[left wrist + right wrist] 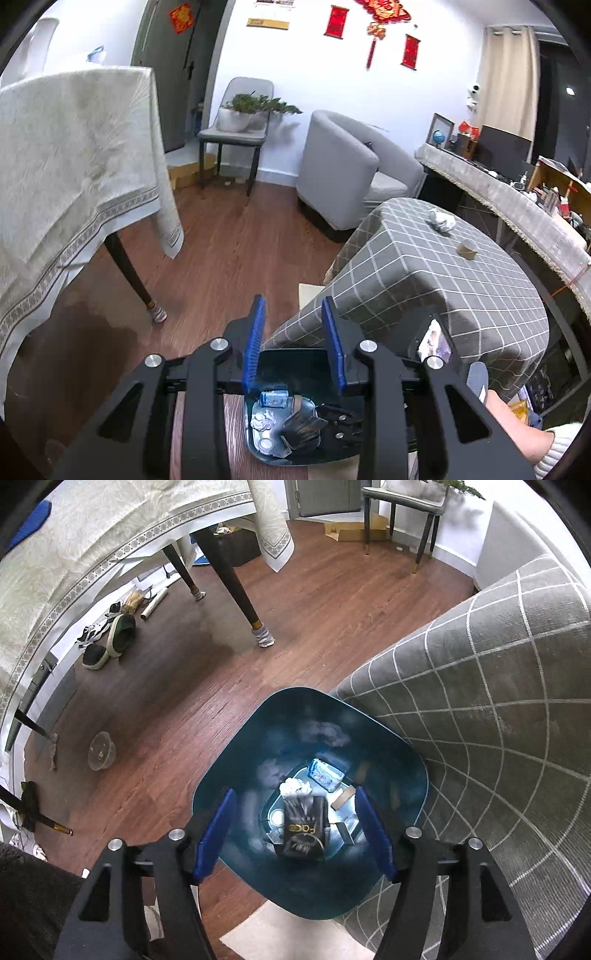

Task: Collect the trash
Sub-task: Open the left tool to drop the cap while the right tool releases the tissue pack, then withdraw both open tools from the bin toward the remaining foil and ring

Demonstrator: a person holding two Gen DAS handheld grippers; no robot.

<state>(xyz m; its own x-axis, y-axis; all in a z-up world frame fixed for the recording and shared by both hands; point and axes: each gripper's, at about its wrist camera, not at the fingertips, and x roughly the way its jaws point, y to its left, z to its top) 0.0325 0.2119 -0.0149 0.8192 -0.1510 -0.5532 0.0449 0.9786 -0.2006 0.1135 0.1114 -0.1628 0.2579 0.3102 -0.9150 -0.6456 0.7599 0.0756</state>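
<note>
A dark teal trash bin (236, 768) stands on the wood floor beside the grey checked table (498, 709). In it lie a black packet (304, 830), a crumpled white paper (293, 786), a blue plastic wrapper (327, 773) and other scraps. My right gripper (295, 830) hangs open and empty right over the bin's mouth. My left gripper (295, 347) is open and empty above the bin (288, 358), near the table's corner. On the checked table (461, 295) lie a crumpled white paper (441, 220) and a small brown piece (467, 250).
A table with a cream cloth (74, 166) stands to the left, its legs (236, 587) on the floor. A grey armchair (347, 166), a chair with a potted plant (236, 122) and a cluttered counter (517, 192) are behind. Slippers (118, 635) lie under the cream table.
</note>
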